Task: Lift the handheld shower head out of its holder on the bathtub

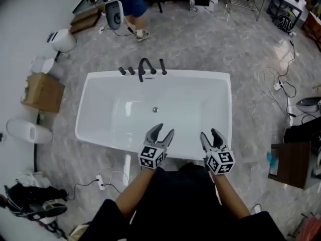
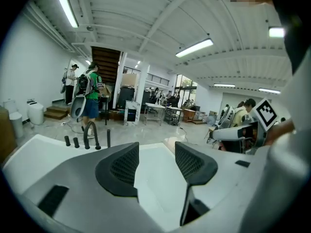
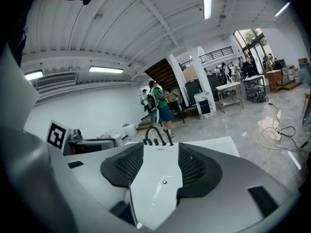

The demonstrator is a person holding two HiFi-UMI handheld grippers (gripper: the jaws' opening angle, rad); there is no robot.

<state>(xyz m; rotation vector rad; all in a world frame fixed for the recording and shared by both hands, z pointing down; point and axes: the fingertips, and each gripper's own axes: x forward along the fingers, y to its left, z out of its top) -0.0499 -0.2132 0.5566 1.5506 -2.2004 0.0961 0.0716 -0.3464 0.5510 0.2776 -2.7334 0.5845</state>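
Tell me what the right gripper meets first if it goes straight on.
Probably the bathtub, its inside near the drain; nothing stands between the open right gripper and it. Depth is unclear.

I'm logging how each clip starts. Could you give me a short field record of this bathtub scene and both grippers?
tub: white rectangular bathtub, round metal drain in its floor
fittings: black arched spout and two short black knobs on the far rim
shower head: slim black upright handheld shower head, seated in its holder right of the spout, untouched
left gripper: open, nothing between the jaws, over the near rim
right gripper: open, nothing between the jaws, over the near rim
task: not yet begun
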